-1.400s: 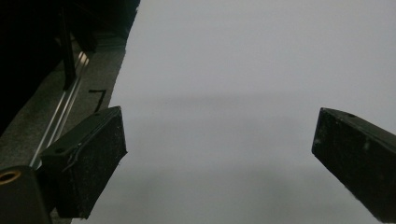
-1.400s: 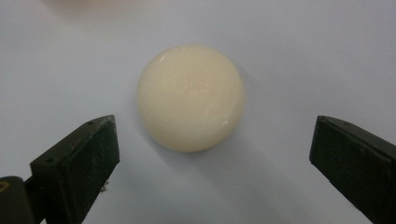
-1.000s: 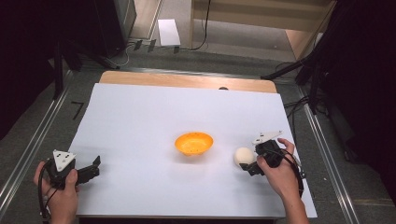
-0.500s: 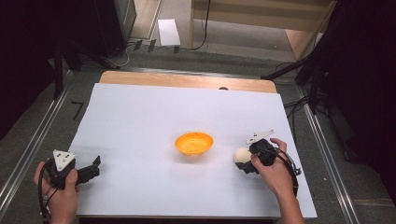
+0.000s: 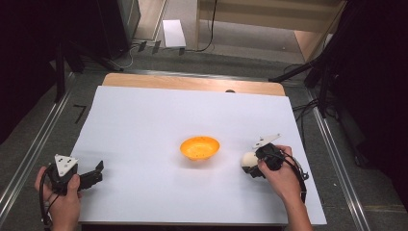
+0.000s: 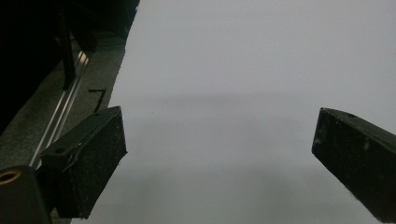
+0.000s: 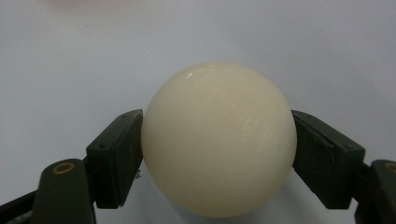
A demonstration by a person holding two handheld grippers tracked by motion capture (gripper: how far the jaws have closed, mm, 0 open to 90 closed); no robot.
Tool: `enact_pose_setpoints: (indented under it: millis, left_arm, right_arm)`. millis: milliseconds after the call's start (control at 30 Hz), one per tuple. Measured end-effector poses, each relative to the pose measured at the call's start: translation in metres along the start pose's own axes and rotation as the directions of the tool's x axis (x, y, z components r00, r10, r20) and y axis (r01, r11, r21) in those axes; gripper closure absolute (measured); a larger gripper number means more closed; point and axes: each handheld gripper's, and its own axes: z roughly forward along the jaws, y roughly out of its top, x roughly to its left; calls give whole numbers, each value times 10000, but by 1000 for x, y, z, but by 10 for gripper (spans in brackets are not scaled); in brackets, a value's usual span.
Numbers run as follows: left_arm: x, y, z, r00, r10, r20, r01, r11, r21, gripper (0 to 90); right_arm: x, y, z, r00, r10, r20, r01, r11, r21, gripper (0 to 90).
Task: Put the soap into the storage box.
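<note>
A cream-white ball (image 7: 218,140) sits between the two black jaws of my right gripper (image 7: 217,156), which press on its left and right sides. From above, the ball (image 5: 248,160) and the right gripper (image 5: 251,166) are at the right of the white sheet, just right of an orange bowl (image 5: 199,147). That bowl is shallow and holds nothing. My left gripper (image 5: 98,173) rests at the sheet's front left corner. Its jaws stand wide apart over bare white sheet (image 6: 224,93), and the left gripper (image 6: 219,158) holds nothing.
The white sheet (image 5: 159,120) covers most of a wooden table (image 5: 192,83). Metal rails (image 5: 33,149) run along both sides. Beyond the far edge lie cables and a white box (image 5: 173,32) on the floor.
My right hand has shifted slightly left and tilted, keeping the ball in its jaws. The left gripper has stayed where it was.
</note>
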Motion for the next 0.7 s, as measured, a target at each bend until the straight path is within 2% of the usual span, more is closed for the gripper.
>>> enact_pose_setpoints:
  millis: [200, 533, 700]
  left_arm:
    - [0, 0, 0, 10000, 16, -6, -16, 10000, 15, 33]
    - [0, 0, 0, 10000, 8, 14, -8, 10000, 32, 33]
    - [0, 0, 0, 10000, 36, 0, -36, 10000, 39, 33]
  right_arm:
    - [-1, 0, 1, 10000, 52, -59, -53, 10000, -13, 236]
    - [0, 1, -1, 9996, 264, 107, -263, 9996, -93, 242]
    - [1, 5, -9, 9991, 402, 159, -393, 9976, -573, 243]
